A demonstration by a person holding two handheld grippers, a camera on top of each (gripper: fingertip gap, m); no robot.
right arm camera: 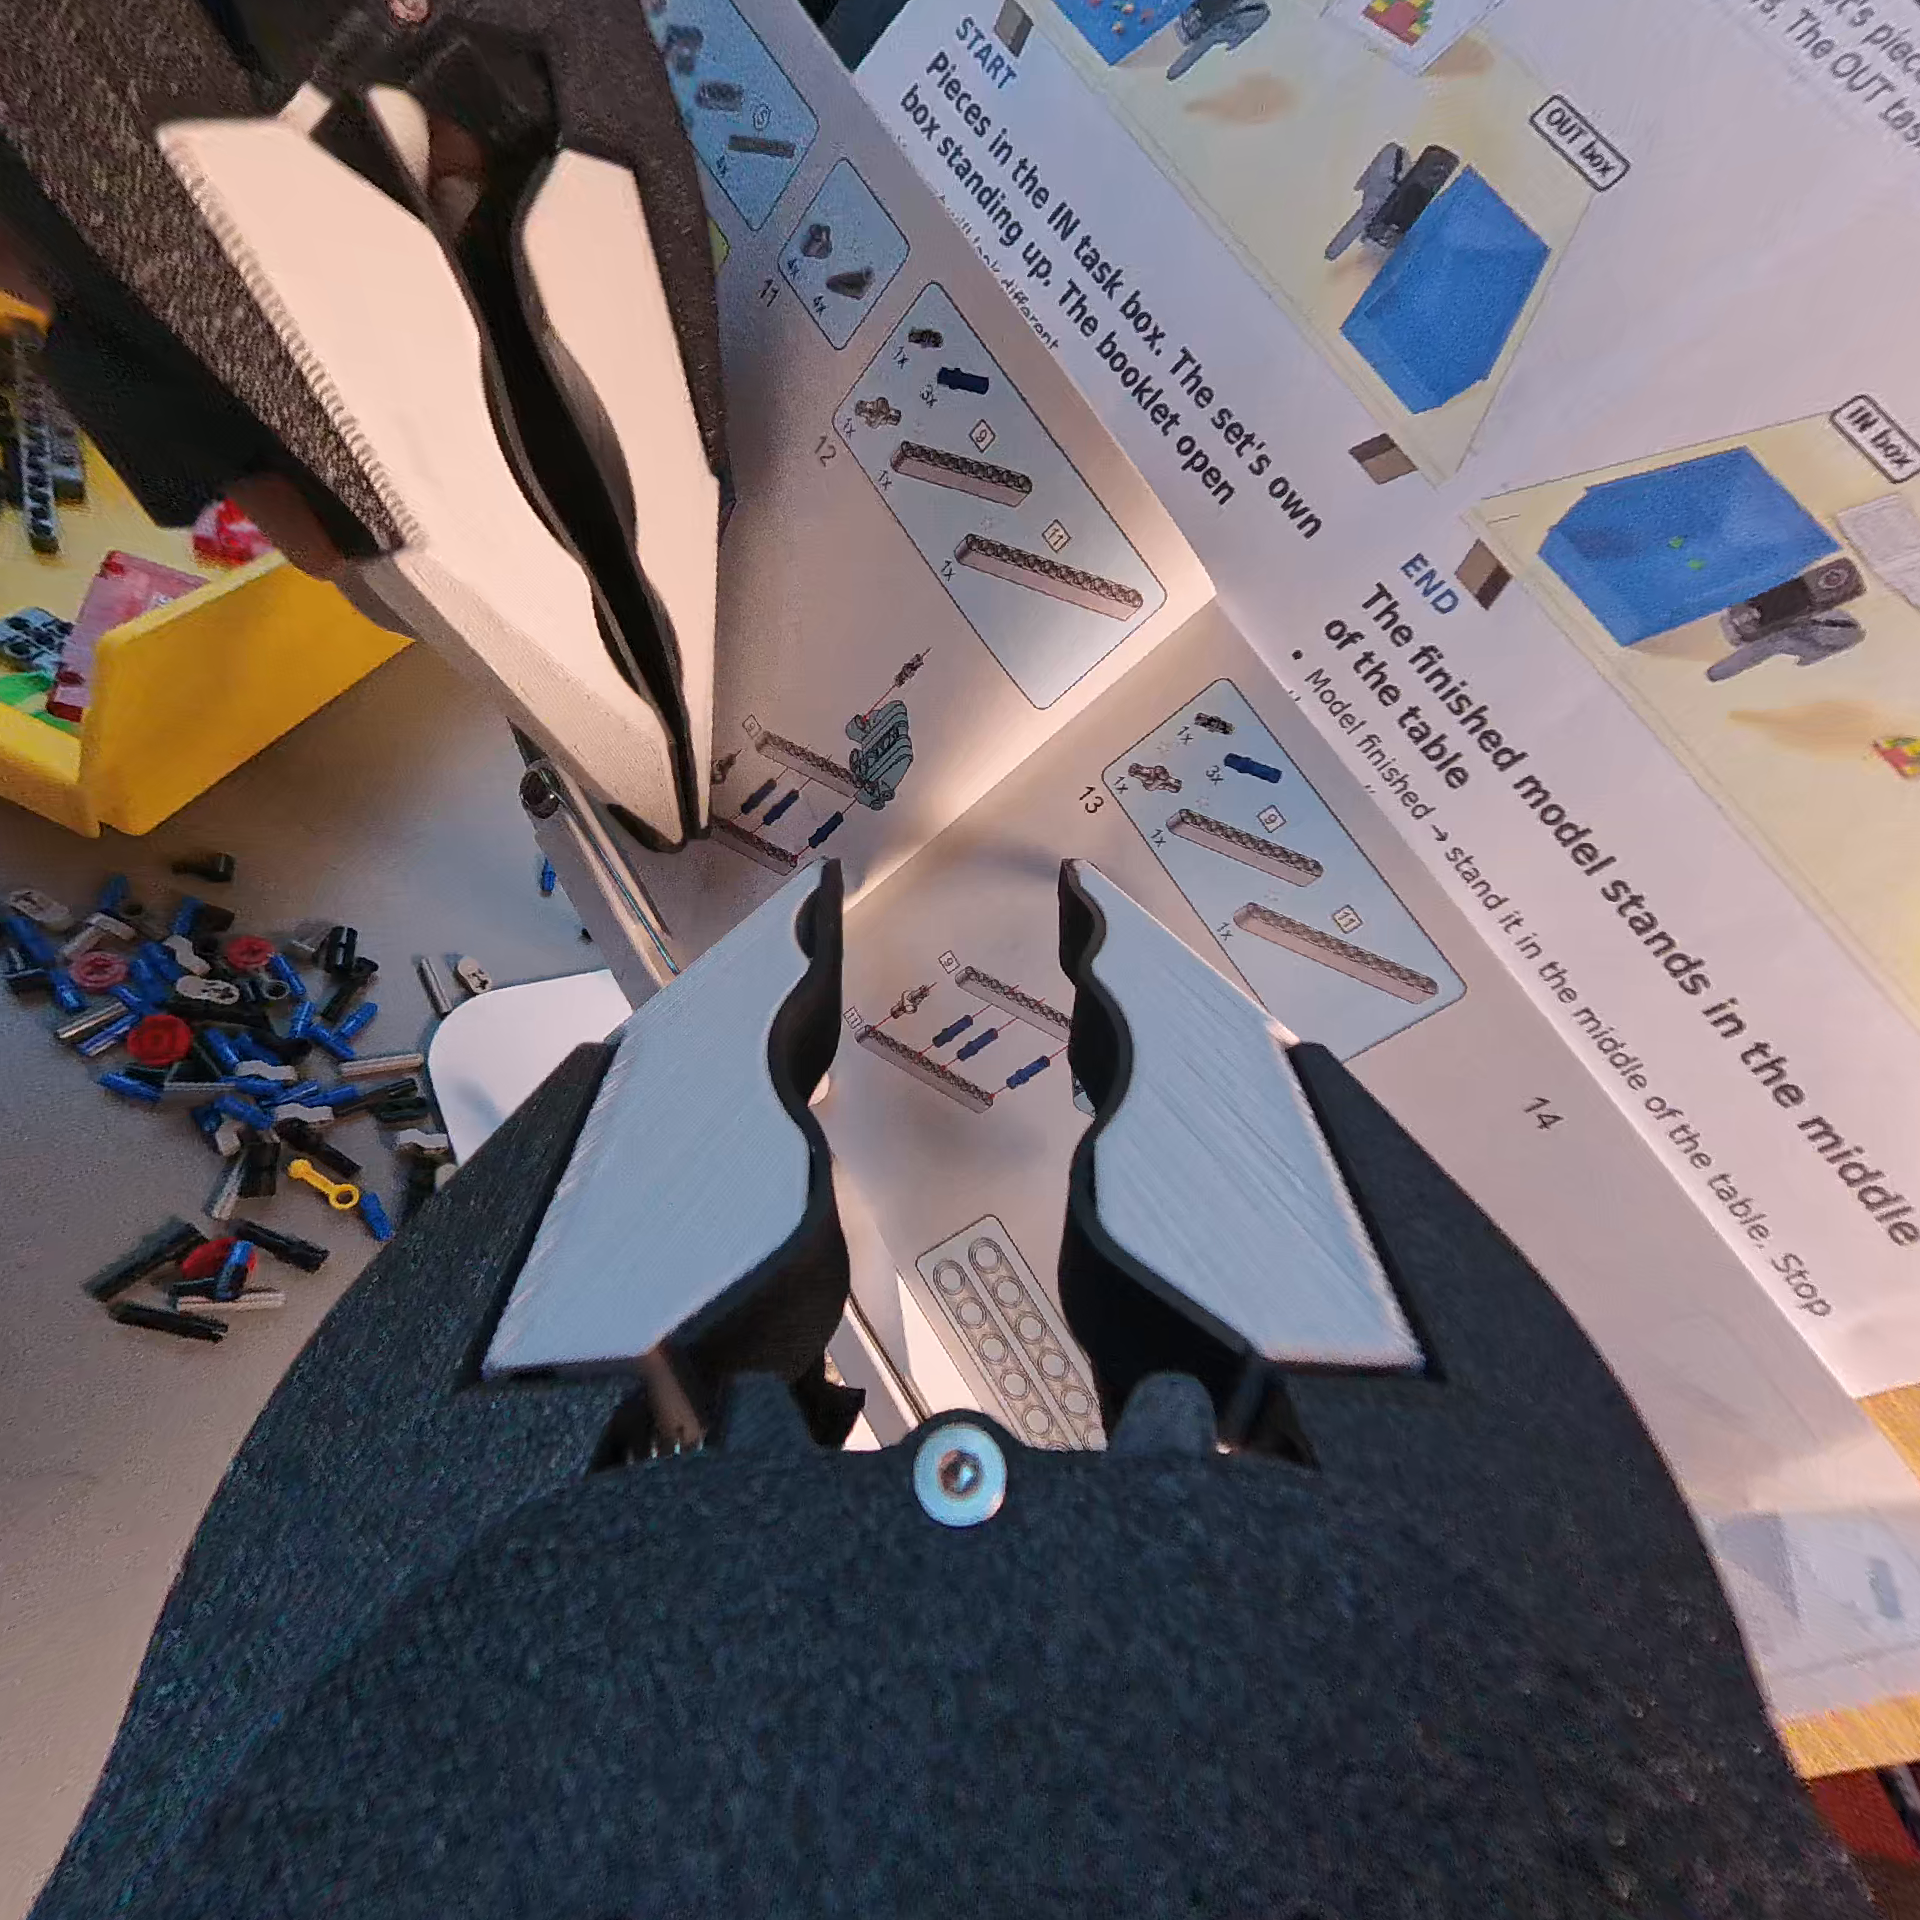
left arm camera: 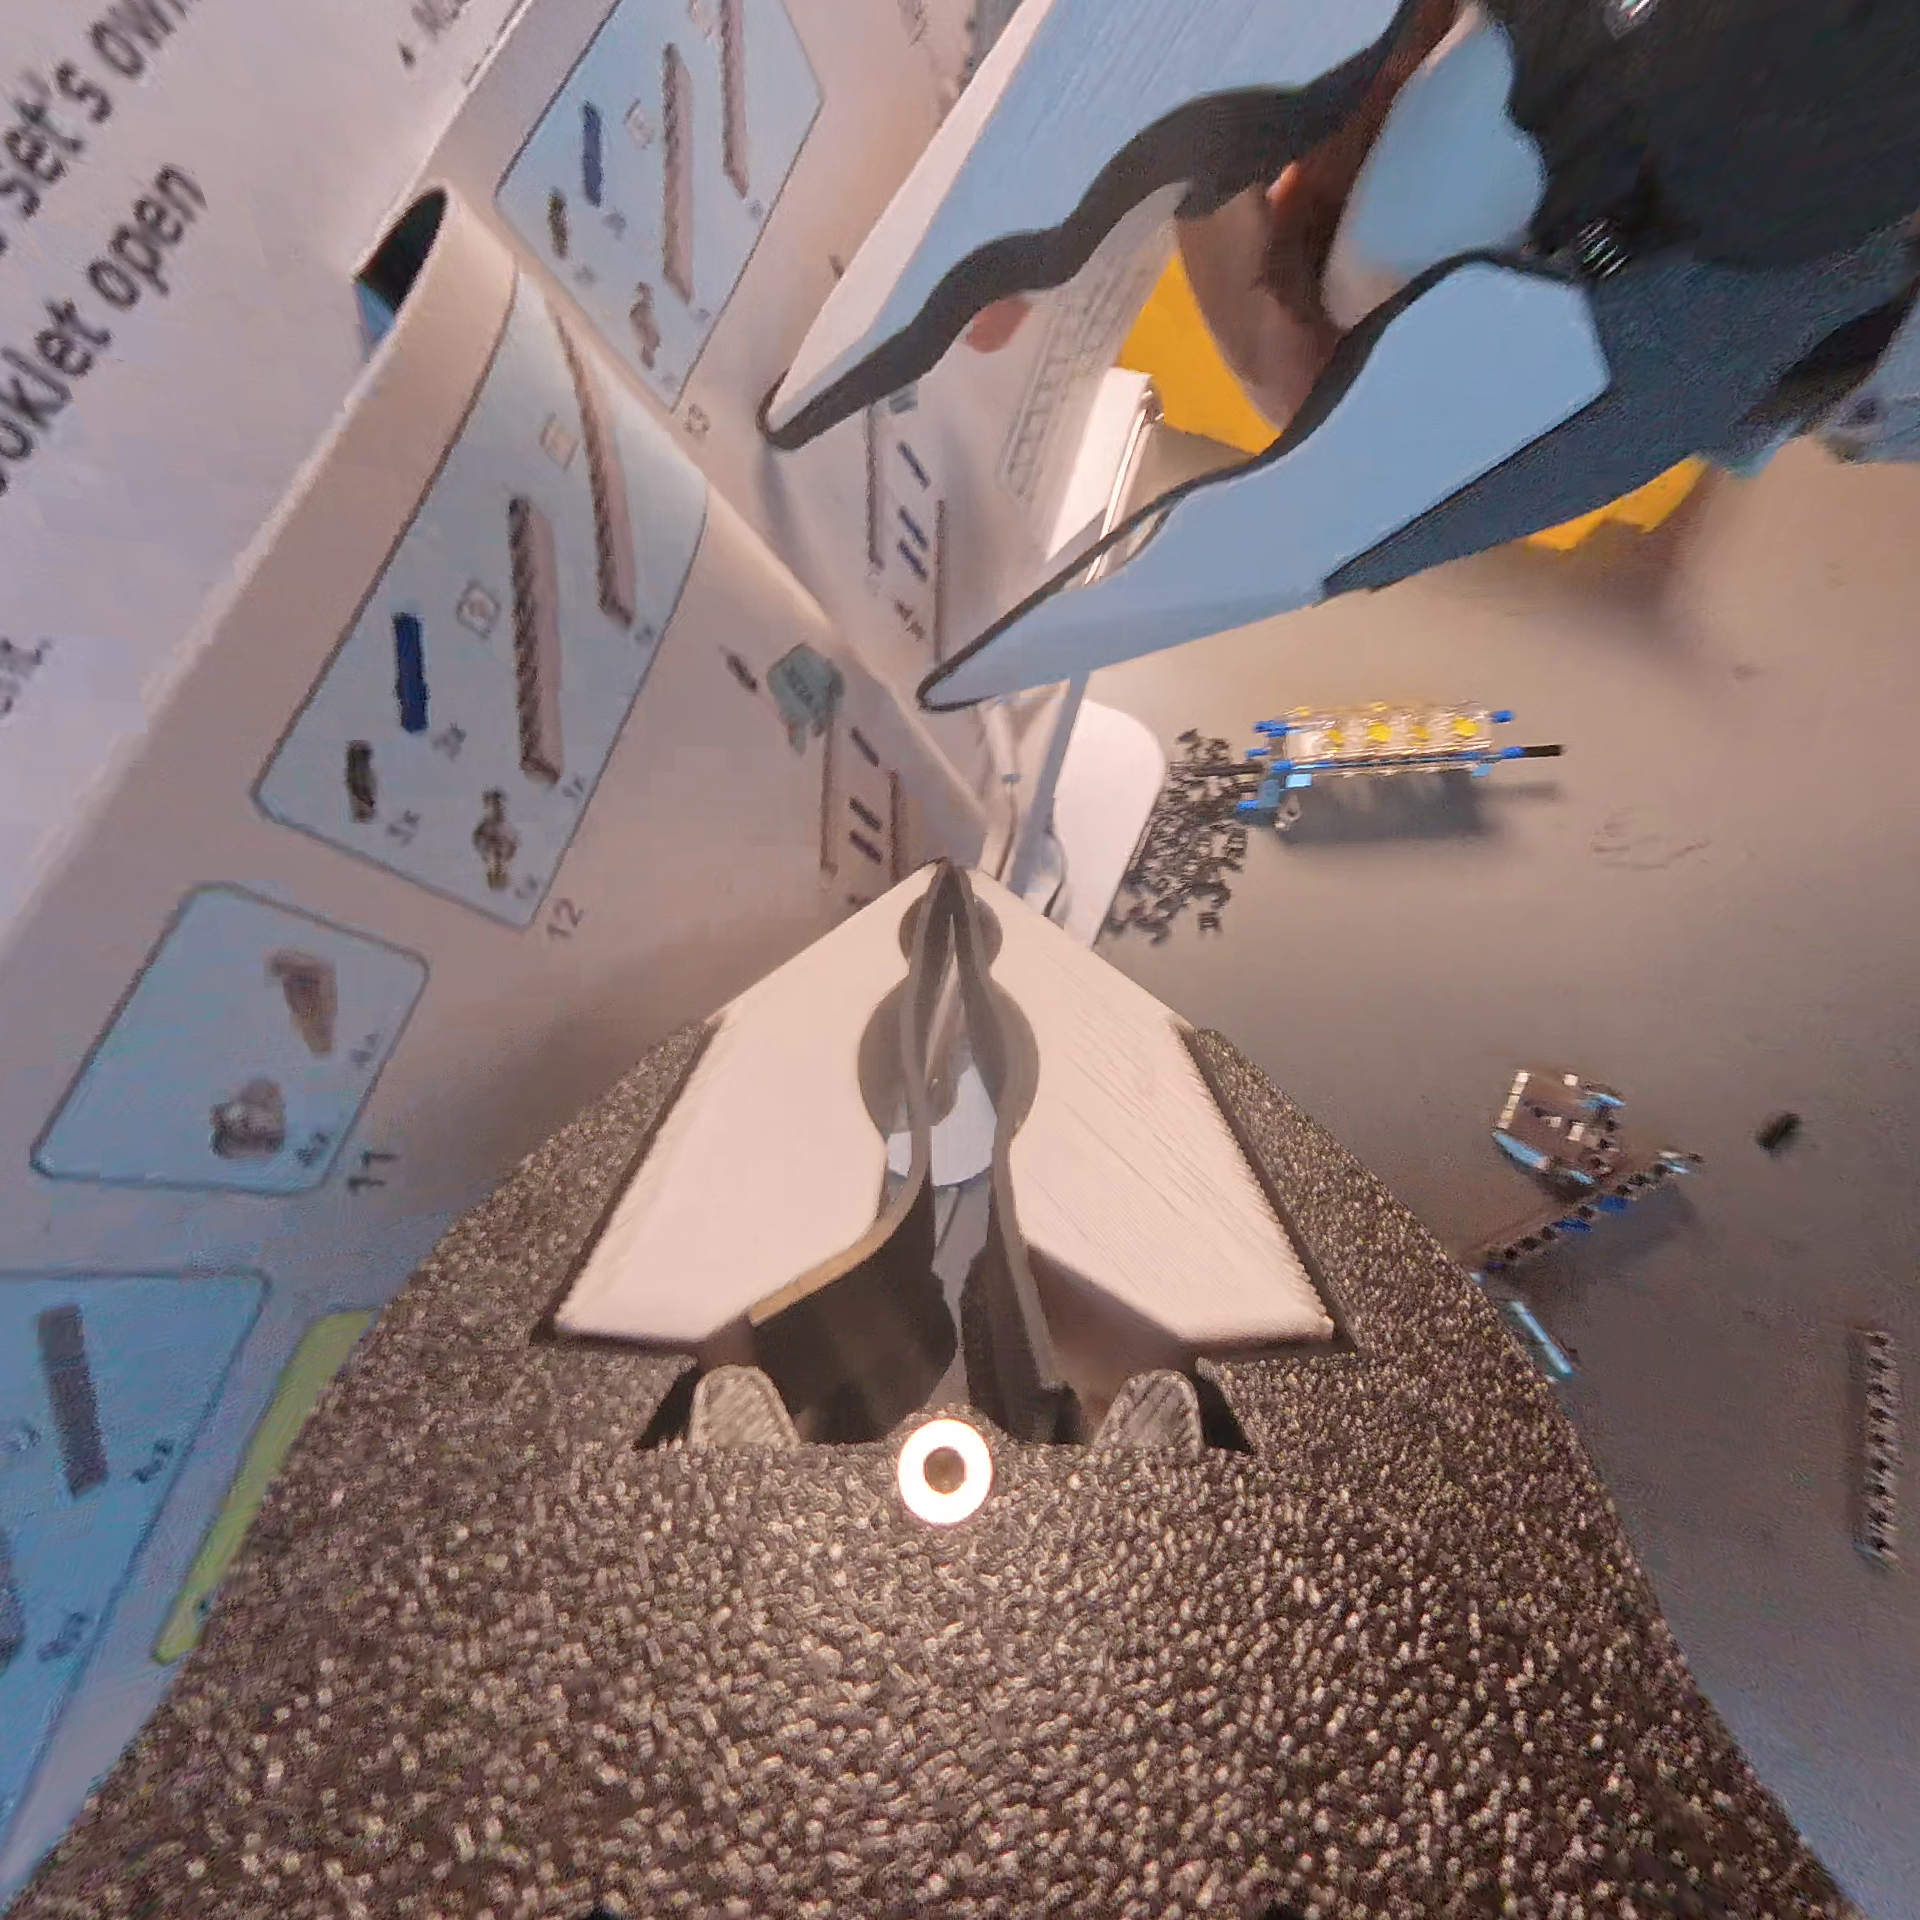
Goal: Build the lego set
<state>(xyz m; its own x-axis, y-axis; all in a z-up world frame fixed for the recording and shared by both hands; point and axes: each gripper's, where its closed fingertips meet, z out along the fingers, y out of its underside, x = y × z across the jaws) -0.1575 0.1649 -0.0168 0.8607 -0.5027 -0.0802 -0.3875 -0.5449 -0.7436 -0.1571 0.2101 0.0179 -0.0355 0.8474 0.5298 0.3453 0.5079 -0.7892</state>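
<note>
An open building-instruction booklet [right arm camera: 997, 644] stands propped on a white stand [right arm camera: 509, 1049]. My left gripper [left arm camera: 945, 871] is shut, and its tips pinch the lower corner of the booklet's left page [left arm camera: 582, 644], which bows outward. It also shows in the right wrist view [right arm camera: 681, 826] at that page's bottom edge. My right gripper [right arm camera: 945, 878] is open and empty and hovers just in front of the booklet's right page [right arm camera: 1226, 831]. Nothing lies between its pads. It shows in the left wrist view [left arm camera: 847, 561] with its fingers apart, above the fold.
A printed sheet [right arm camera: 1558, 520] lies behind the booklet on the right. A yellow bin [right arm camera: 208, 665] and a heap of small blue, black and red parts [right arm camera: 208, 1039] are at the left. A small blue-and-yellow assembly [left arm camera: 1382, 748], black pins [left arm camera: 1184, 862] and another partial build [left arm camera: 1579, 1153] lie on the table. The small blue-and-yellow assembly [left arm camera: 1382, 748] is about 25 cm from both grippers' fingertips.
</note>
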